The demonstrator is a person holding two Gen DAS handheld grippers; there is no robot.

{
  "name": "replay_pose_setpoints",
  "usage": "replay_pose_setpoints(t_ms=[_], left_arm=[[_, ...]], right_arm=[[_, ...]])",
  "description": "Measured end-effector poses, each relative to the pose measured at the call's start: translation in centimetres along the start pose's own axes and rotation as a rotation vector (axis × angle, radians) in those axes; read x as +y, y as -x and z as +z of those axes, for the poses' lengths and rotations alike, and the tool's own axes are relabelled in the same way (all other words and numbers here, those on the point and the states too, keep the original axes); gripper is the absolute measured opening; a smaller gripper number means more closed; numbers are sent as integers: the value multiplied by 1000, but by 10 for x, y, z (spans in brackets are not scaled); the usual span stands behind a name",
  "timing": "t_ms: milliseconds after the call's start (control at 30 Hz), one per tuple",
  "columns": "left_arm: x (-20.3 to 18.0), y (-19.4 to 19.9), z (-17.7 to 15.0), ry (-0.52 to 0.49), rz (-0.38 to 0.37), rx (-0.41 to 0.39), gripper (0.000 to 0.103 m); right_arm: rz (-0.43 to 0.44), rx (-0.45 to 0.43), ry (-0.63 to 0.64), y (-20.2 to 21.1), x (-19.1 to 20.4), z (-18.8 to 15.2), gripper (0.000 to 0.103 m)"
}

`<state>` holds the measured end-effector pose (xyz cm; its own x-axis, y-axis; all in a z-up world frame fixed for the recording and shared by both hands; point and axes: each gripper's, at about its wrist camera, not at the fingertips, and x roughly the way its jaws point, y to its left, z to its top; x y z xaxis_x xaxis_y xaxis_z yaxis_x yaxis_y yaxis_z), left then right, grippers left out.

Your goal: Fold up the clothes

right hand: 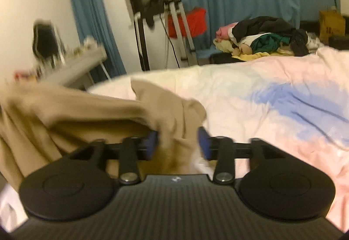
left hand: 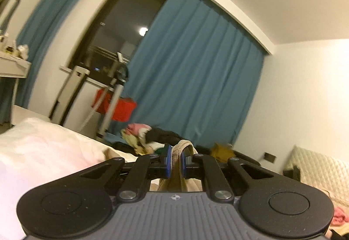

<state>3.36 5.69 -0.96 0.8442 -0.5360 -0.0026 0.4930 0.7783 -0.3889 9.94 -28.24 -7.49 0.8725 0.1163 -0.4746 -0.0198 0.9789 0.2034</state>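
Only the right wrist view shows the right hand-held gripper [right hand: 177,142] released around tan cloth [right hand: 65,109]; left [left hand: 175,160] grasps it.

Matt tan cloth garment [right hand: 65,109], soft bedsheet [right hand: 261,91]

Tan cotton garment [right hand: 65,109] w/ plain weave, no print. Bed's soft duvet cover [right hand: 272,104]: white, pink & blue blotches. Teal pleated curtains [left hand: 196,70]. Claw pads [left hand: 168,161] blue, black arms. Red fabric box [right hand: 194,22].

Left claw [left hand: 176,160] level, pads pinched tight; right claw [right hand: 177,142] tilted down, jaws apart
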Motion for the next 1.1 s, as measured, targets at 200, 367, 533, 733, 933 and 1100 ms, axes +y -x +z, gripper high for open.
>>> replay_pose_setpoints(t_ms=[200, 367, 533, 733, 933, 1100], left_arm=[[21, 14, 14, 75, 114, 24, 10], [38, 0, 10, 80, 210, 84, 10], [47, -40, 2, 40, 284, 157, 14], [41, -48, -9, -15, 375, 198, 62], [10, -38, -13, -173, 411, 232, 82], [-31, -54, -48, -445, 314, 326, 79]], right_arm=[[8, -19, 18, 19, -1, 3, 71], [76, -32, -42, 34, -16, 9, 71], [119, -41, -122, 30, -22, 8, 71], [168, -14, -135, 16, -12, 2, 71], [126, -22, -110, 17, -4, 0, 71], [97, -18, -156, 17, -7, -5, 71]])
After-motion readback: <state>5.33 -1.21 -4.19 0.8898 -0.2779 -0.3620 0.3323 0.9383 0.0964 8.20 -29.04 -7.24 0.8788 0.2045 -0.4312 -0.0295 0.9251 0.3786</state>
